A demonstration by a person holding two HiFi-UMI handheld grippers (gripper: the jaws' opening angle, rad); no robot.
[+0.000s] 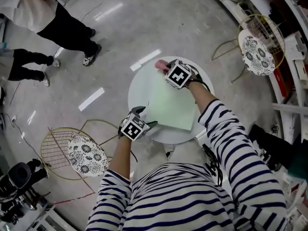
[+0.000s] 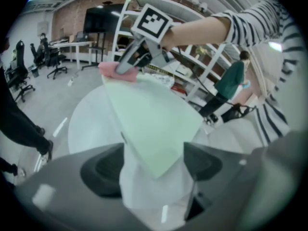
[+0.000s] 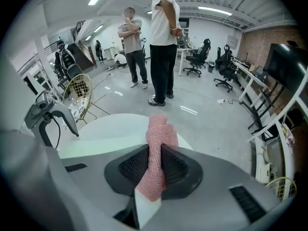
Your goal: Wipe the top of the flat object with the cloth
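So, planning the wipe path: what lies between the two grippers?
Only the green sheet, its top bare, from the left gripper at its near corner to the right gripper holding the pink cloth; the head view shows it.

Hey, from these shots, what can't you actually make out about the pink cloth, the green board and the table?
Whether the pink cloth touches the green board: in the head view the right gripper covers that spot.
The board's far corner: the cloth lies over it in the left gripper view.
Legs of the table: hidden under its top and the person in the head view.
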